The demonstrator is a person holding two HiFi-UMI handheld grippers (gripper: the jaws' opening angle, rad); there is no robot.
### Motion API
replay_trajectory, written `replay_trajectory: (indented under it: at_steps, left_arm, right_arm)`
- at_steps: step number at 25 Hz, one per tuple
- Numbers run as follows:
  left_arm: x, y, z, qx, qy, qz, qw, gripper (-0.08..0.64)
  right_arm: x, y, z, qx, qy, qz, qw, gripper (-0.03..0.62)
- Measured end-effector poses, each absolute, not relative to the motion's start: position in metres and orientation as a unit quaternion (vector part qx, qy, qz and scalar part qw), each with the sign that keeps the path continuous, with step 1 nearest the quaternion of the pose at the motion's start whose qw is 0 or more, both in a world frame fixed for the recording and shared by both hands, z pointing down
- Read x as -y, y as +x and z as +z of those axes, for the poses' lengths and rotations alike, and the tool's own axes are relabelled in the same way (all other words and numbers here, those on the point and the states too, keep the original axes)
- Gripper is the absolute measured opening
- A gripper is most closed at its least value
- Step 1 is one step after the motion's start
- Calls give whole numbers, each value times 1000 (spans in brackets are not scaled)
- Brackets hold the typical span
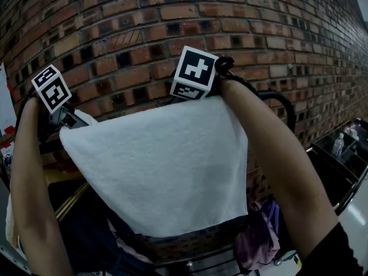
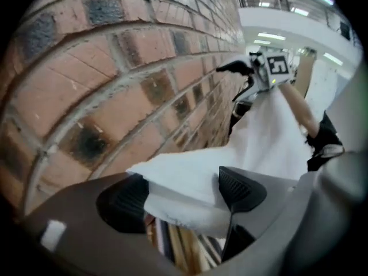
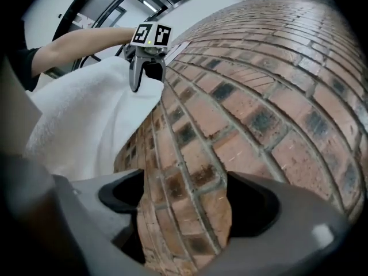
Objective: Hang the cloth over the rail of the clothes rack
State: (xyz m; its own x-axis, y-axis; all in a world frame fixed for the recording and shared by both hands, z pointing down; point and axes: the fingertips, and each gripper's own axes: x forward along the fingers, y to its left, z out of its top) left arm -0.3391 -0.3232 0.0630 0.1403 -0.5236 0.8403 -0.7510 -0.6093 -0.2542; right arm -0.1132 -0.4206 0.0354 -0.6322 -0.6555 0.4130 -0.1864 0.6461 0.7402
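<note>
1. Currently, head view: white cloth [image 1: 167, 165] is spread flat, with its top edge straight and its lower edge hanging free.
   - The left gripper [image 1: 66, 118] is at the cloth's top-left corner and the right gripper [image 1: 195, 79] at its top-right corner.
   - The brick wall [image 1: 144, 27] is close behind the cloth.
   - The left forearm [image 1: 29, 200] and right forearm [image 1: 270, 154] flank the cloth.
   - A purple bag [image 1: 260, 237] sits below the cloth's lower-right corner.
   - A black tube [image 1: 284, 105] curves away beside the cloth's top-right corner. I can't tell if it belongs to the rack, or whether a rail runs under the cloth's top edge.
2. Left gripper view: the left gripper [image 2: 183, 195] has its jaws spread wide.
   - The folded corner of the cloth [image 2: 190, 180] lies in the gap between the pads [image 2: 241, 188], slack and not clamped.
   - The rest of the cloth runs off to the right gripper [image 2: 253, 73] at its far corner.
   - The brick wall [image 2: 115, 85] runs alongside the cloth.
3. Right gripper view: the right gripper [image 3: 187, 203] also has its jaws spread wide.
   - Only the brick wall [image 3: 259, 96] shows between the jaws, and nothing is pinched.
   - The cloth [image 3: 86, 119] lies outside the gap, beside one jaw.
   - The left gripper [image 3: 144, 73] is at the cloth's far corner.
</note>
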Motion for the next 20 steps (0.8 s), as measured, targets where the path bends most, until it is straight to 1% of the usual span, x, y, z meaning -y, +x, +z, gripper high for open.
replay_trajectory:
  at_steps: [3, 6, 9, 10, 12, 13, 14, 15, 16, 19, 20]
  left_arm:
    - [321, -347, 63, 432, 728, 520, 112, 397]
    - [323, -331, 50, 418, 777, 458, 110, 394]
    - [320, -361, 55, 448, 748, 476, 118, 396]
    - [322, -375, 53, 469, 731, 484, 106, 396]
    - [328, -405, 41, 512, 672, 535, 34, 395]
    - [333, -411, 28, 531, 656, 536, -11, 390]
    - [339, -408, 8, 553, 662, 504, -59, 372]
    - [343, -398, -15, 570, 678, 451, -110, 343]
    - [343, -384, -41, 583, 690, 394, -170, 339]
    - [309, -329, -121, 603, 667, 222, -378, 336]
    - [287, -307, -142, 601, 655, 153, -431, 326]
  right_arm:
    - [417, -113, 39, 845, 246, -323, 349, 456]
    - [416, -112, 43, 849, 241, -313, 352, 456]
    - [421, -109, 45, 845, 247, -311, 358, 456]
    - [421, -108, 46, 844, 248, -311, 361, 456]
    - [419, -107, 47, 846, 244, -304, 364, 456]
    - [419, -106, 47, 846, 246, -304, 363, 456]
    - [420, -106, 44, 844, 250, -309, 360, 456]
    - [421, -106, 40, 842, 255, -319, 353, 456]
    - [419, -109, 35, 841, 258, -334, 340, 456]
    - [404, -119, 0, 821, 277, -418, 273, 456]
    - [399, -119, -12, 809, 292, -446, 249, 456]
